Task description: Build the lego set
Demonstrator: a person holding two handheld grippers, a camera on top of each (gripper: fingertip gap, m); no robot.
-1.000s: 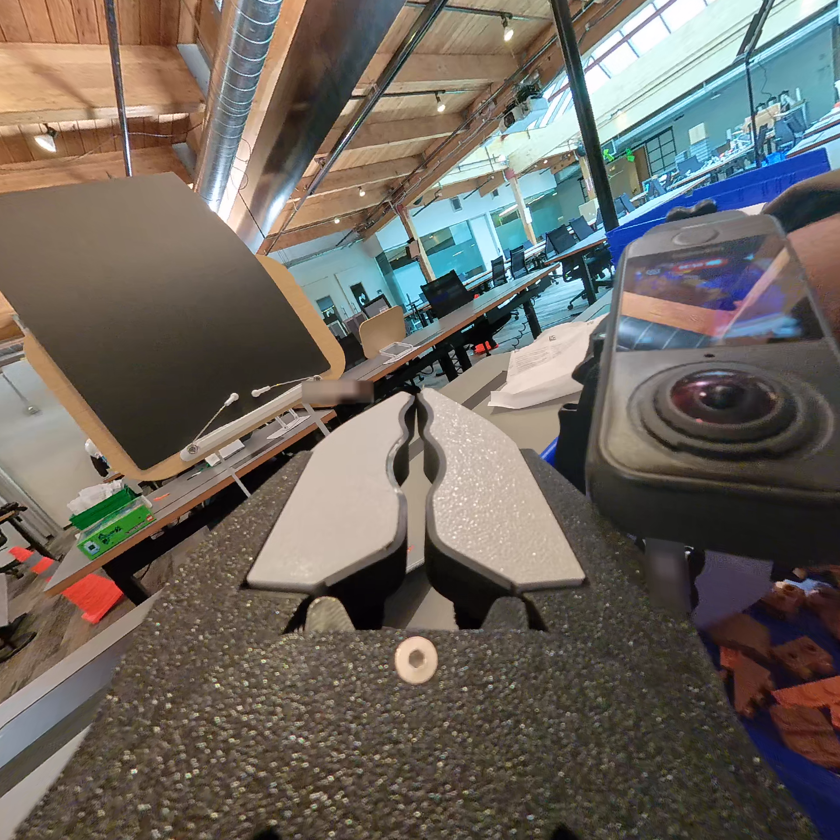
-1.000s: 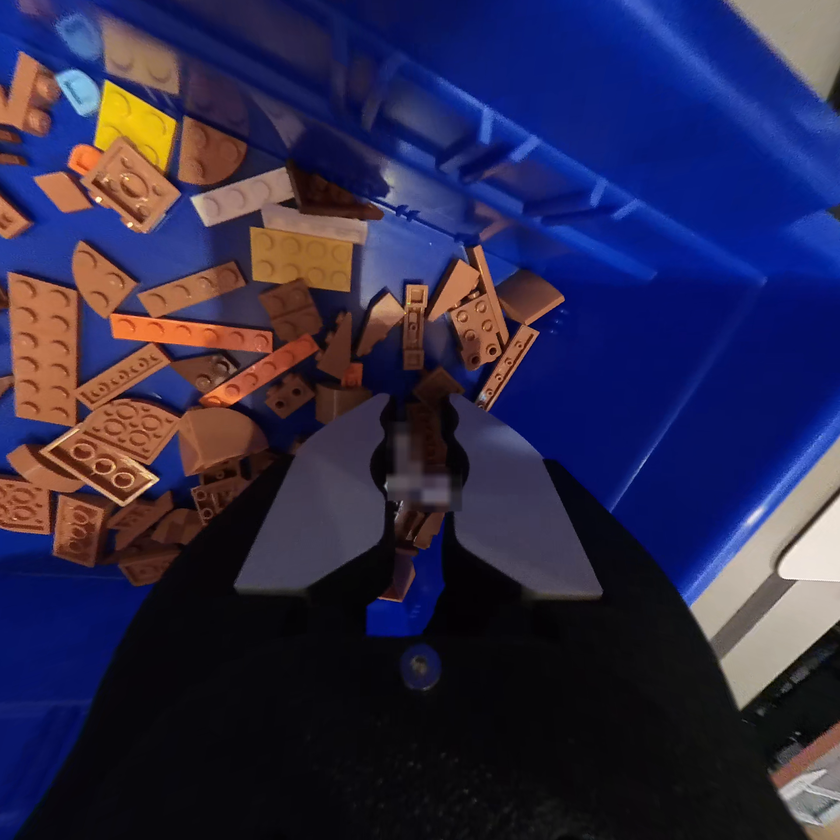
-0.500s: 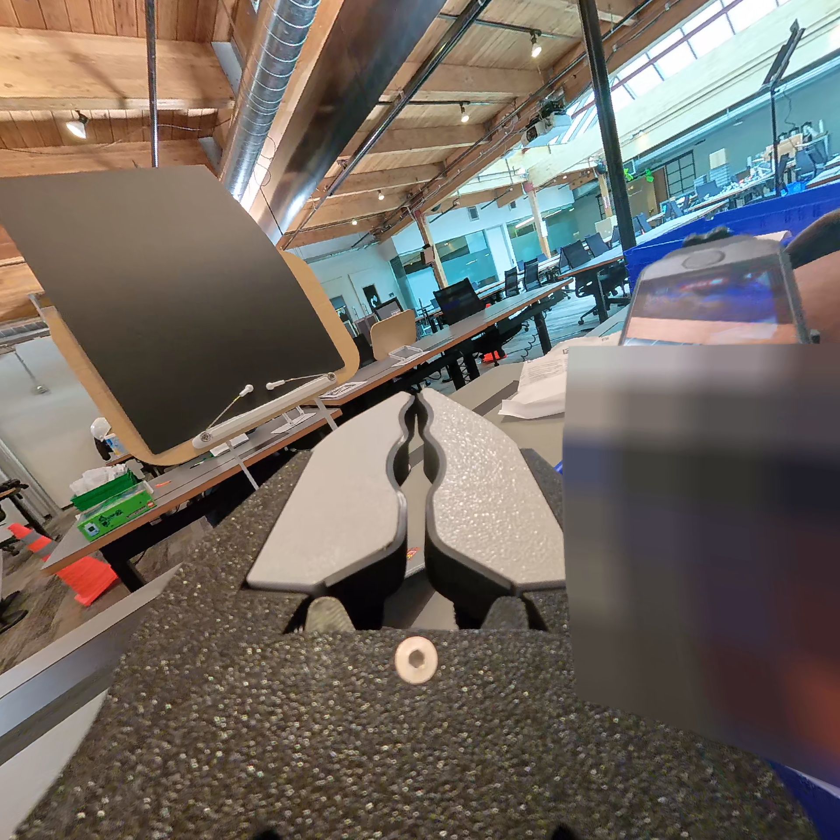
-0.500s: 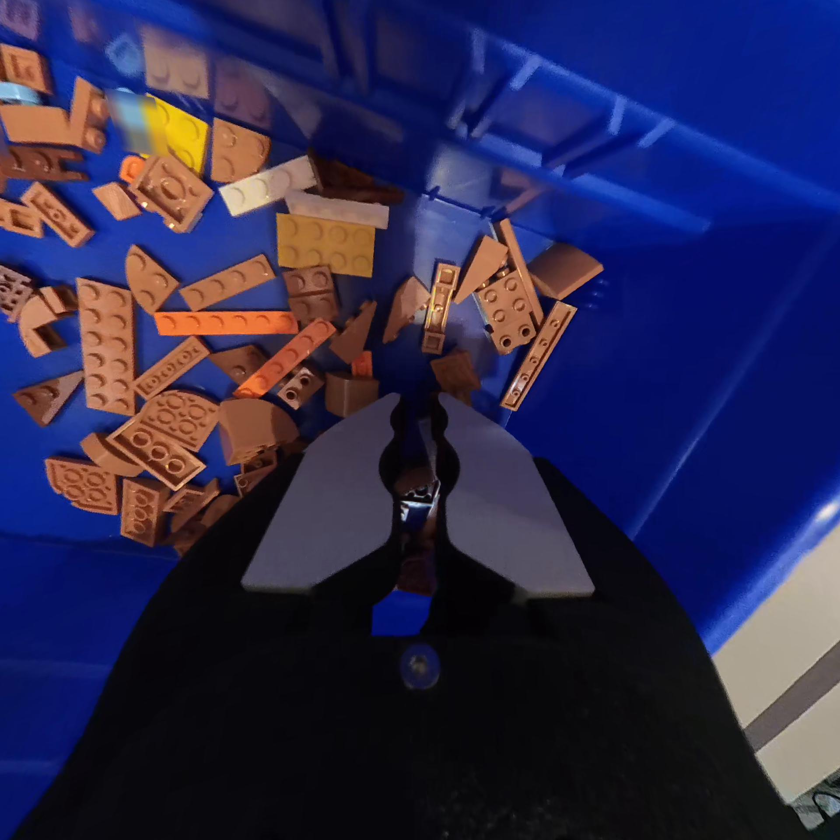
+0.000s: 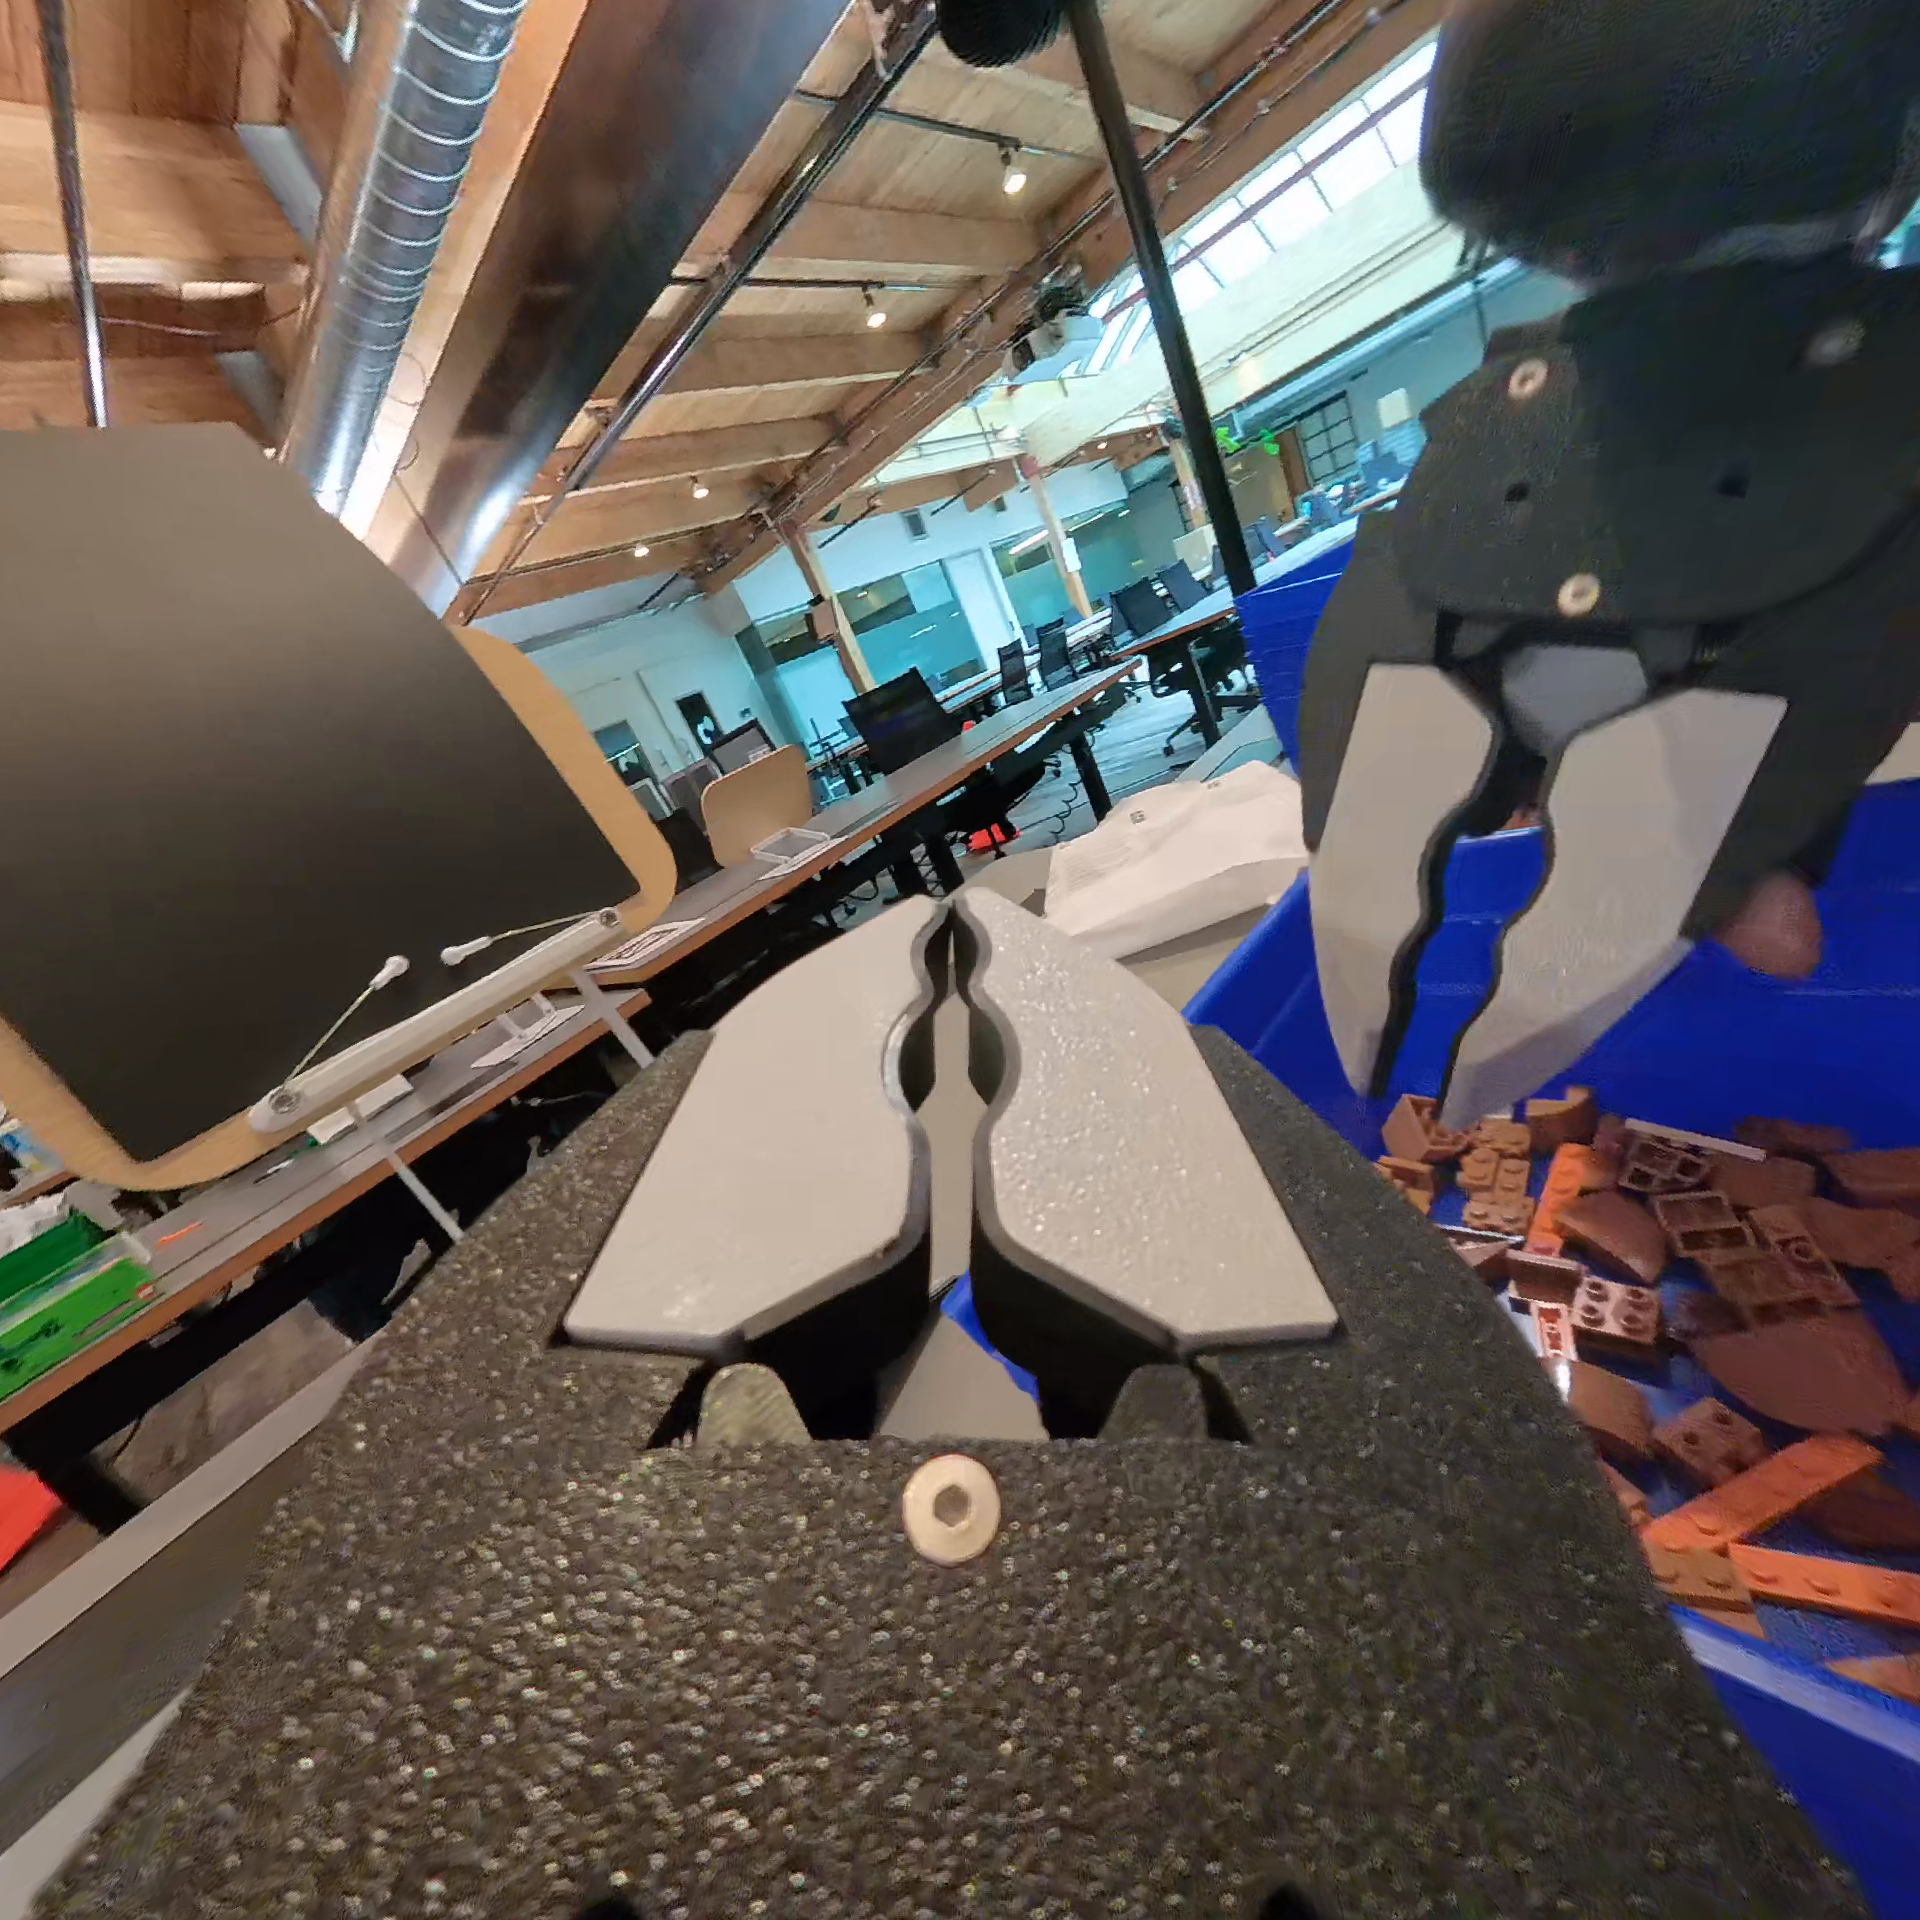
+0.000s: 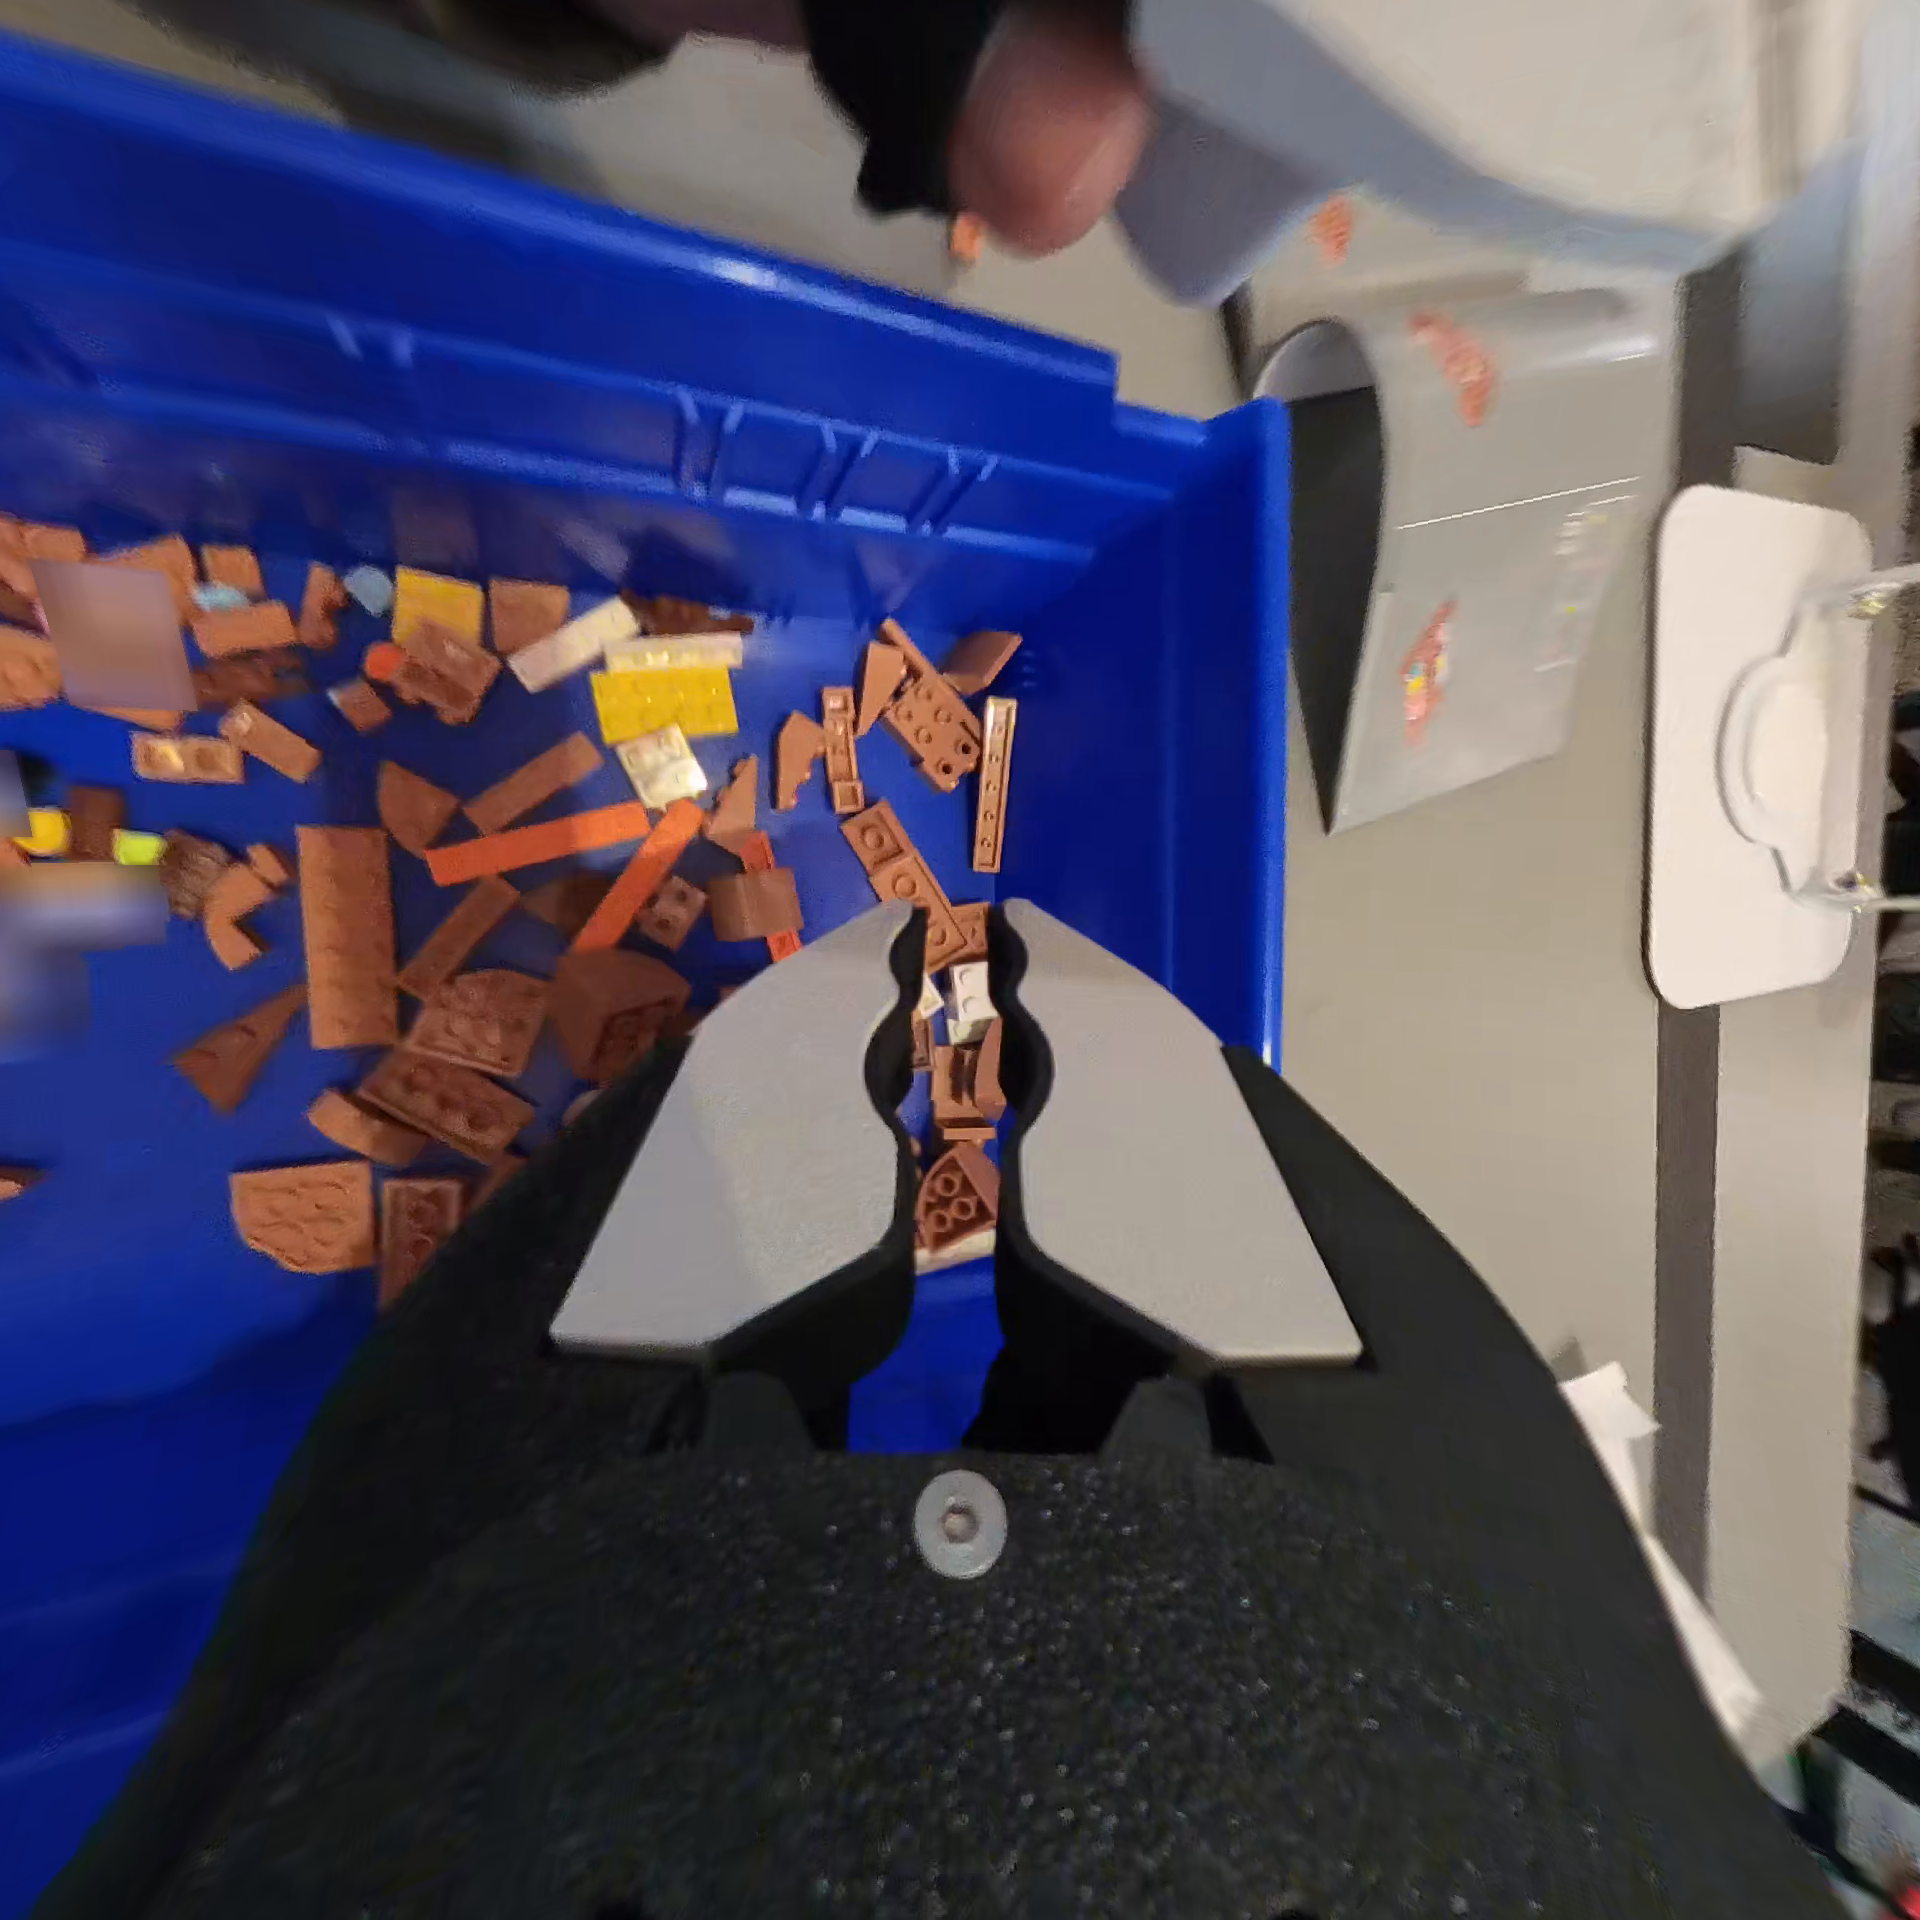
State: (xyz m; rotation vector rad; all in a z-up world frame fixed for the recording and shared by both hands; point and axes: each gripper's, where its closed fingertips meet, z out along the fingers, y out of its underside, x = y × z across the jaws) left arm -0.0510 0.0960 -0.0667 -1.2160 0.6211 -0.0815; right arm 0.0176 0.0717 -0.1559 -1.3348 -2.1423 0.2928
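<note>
Lego pieces (image 6: 348, 935), small brown, orange and yellow plastic plates and wedges, all lie loose in the deep blue plastic bin (image 6: 623, 436). What changes?

— The right gripper (image 6: 956, 920) has pulled back and up from the pile, and its grey fingers have parted slightly.

Does it carry a piece?

— Seemingly not. The frame is blurred, but the bricks seen through the gap look to lie on the bin floor, so the pick needs retrying.

And the left gripper (image 5: 954, 914)?

— Clenched on nothing, aimed beyond the bin.
</note>
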